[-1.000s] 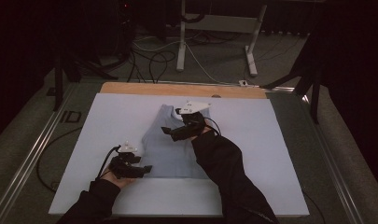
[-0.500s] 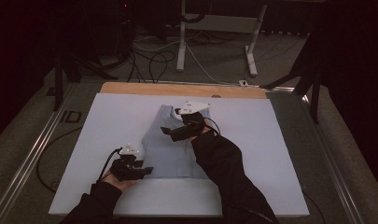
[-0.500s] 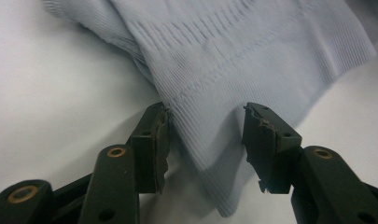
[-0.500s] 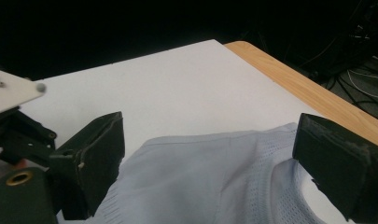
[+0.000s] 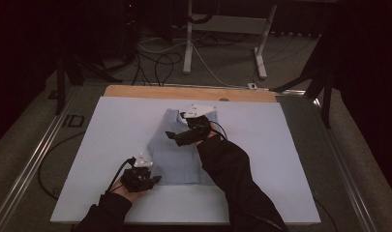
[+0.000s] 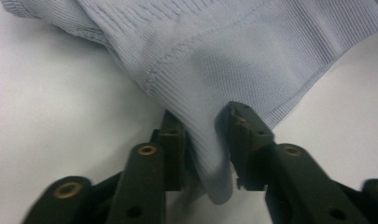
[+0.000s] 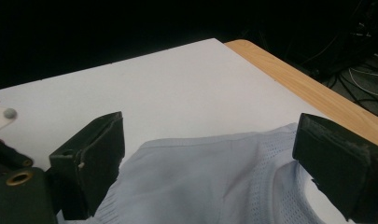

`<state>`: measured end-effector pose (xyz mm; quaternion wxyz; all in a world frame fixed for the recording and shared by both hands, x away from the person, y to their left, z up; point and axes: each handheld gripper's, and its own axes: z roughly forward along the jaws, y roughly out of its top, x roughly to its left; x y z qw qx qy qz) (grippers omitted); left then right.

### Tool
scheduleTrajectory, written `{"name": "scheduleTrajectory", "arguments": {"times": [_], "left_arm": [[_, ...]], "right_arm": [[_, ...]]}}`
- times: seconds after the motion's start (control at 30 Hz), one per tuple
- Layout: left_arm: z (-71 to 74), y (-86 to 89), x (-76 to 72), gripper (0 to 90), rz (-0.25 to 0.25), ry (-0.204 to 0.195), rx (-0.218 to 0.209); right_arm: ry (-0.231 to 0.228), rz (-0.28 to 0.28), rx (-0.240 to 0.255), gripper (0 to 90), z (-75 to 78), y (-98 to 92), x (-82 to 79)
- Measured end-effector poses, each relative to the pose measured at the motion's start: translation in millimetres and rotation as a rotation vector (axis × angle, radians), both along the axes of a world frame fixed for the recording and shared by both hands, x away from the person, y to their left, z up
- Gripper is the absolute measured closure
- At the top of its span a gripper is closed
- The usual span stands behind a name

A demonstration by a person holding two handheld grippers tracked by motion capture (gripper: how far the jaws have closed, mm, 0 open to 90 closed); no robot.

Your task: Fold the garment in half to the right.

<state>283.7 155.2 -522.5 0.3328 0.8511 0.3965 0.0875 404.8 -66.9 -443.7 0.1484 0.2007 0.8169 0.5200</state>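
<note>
Garment: a pale blue knit top [image 5: 181, 150] lies flat in the middle of the white sheet [image 5: 280, 145] on the counter [image 5: 184, 92], neck end toward the far edge, hem toward the person.
Fabric: ribbed knit with a stitched hem [image 6: 214, 65]; a mesh weave shows near the neck opening [image 7: 270, 186].
Left hand-held gripper: the left hand-held gripper [image 6: 203, 130] sits at the near-left corner of the top, its 2 jaws pinched on a fold of the hem, which bunches between them.
Right hand-held gripper: the right hand-held gripper [image 7: 207, 154] hangs over the upper part of the top, its 2 jaws spread wide with nothing between them but the cloth lying below.
Arms: dark sleeves [image 5: 237, 179] come in from the near edge.
Surroundings: cables [image 5: 159, 63] and a white stand's legs [image 5: 222, 29] on the floor beyond the counter.
</note>
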Motion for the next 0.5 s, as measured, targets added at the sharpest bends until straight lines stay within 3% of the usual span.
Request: {"name": "scheduleTrajectory", "arguments": {"times": [0.07, 0.23, 0.5], "left_arm": [[1.3, 0.6, -0.2, 83.9, -0.012, 0.001, 0.006], [4.8, -1.1, -2.3, 86.0, -0.029, -0.014, 0.026], [10.3, 4.1, -0.8, 86.5, -0.008, -0.012, -0.033]], "right_arm": [[0.01, -0.003, 0.002, 9.1, 0.0, 1.7, 1.1], [0.014, 0.0, -0.013, 9.1, -1.4, 7.6, 7.0], [0.035, -0.029, -0.011, 9.0, -1.3, 21.0, 29.1]]}}
